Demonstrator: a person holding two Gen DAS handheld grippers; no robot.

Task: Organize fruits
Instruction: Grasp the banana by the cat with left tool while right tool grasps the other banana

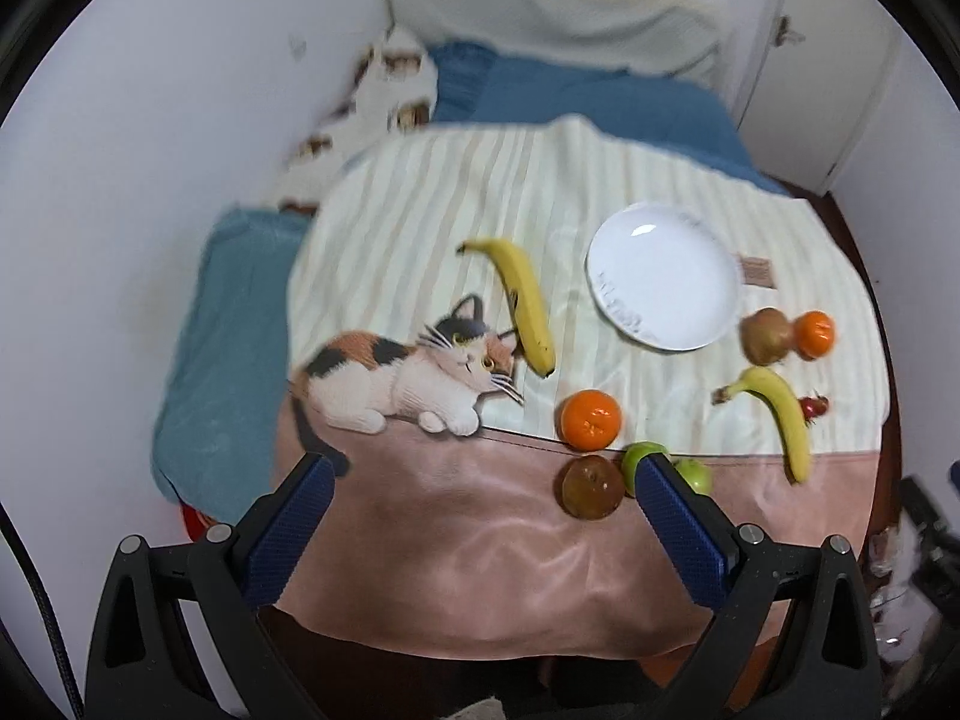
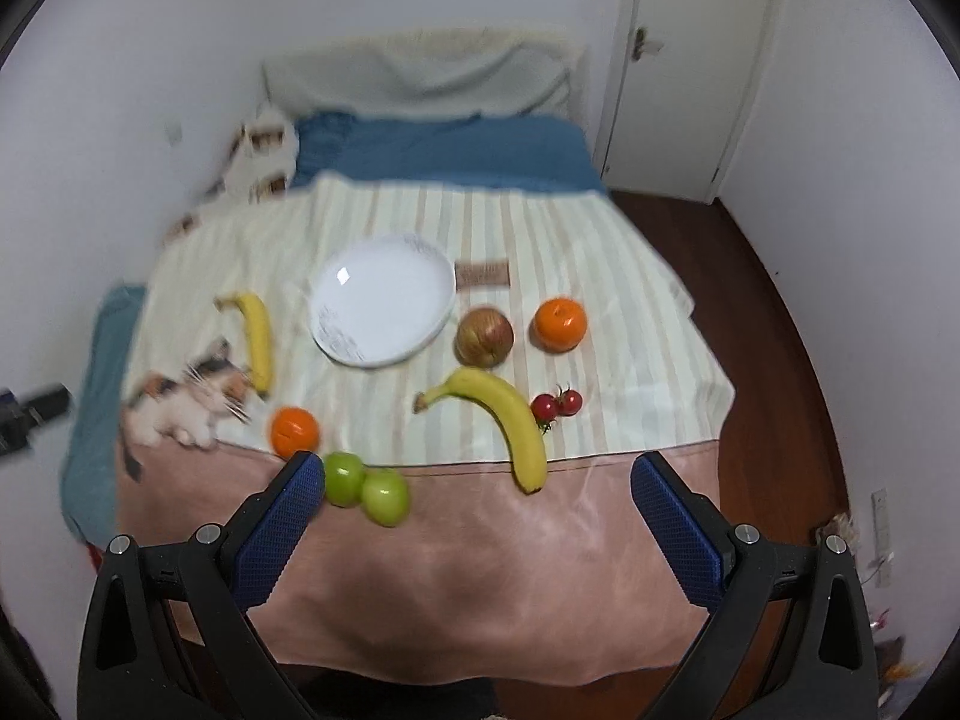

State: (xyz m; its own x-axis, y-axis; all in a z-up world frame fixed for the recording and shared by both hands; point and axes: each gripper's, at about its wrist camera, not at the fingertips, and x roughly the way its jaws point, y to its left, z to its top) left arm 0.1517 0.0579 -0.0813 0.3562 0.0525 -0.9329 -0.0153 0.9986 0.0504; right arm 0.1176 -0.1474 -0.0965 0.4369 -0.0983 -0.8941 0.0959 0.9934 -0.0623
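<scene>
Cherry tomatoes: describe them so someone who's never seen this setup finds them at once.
Start at the white plate in the middle of the striped cloth. Come toward the camera to the curved banana near the pink band. The cherry tomatoes sit right beside its outer curve: two small red balls with green stems, far smaller than any other fruit there.

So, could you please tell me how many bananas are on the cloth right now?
2: one banana lies left of the white plate, by the printed cat; the other banana lies nearer, beside the cherry tomatoes.
</scene>
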